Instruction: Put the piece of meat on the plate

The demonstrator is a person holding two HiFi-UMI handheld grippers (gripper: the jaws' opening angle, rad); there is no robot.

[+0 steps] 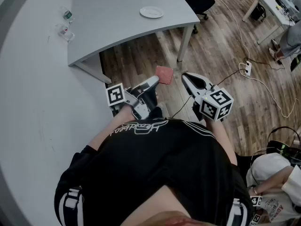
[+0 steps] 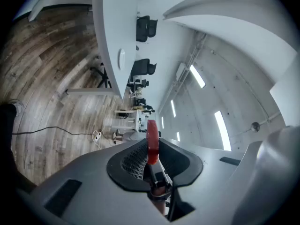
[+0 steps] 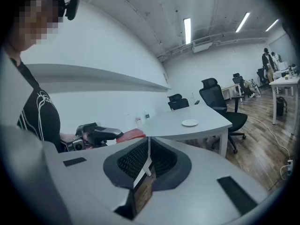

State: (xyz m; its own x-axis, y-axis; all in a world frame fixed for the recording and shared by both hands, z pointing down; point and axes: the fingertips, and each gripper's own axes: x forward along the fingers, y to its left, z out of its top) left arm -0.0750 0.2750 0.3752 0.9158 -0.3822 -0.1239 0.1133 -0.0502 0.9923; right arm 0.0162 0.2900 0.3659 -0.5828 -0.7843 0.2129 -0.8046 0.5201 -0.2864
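I saw a wood-plank floor beneath a curved grey counter, black office chairs beyond, strip lights overhead.

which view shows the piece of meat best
The head view: the piece of meat shows its flat pinkish face, pinched by the left gripper. The left gripper view shows it only edge-on between the jaws; the right gripper view shows just a red sliver beyond its own jaws.

We're in an open-plan office: long curved pale-grey desks, black swivel office chairs, wood-plank floor, ceiling strip lights, white power strip with trailing cables.
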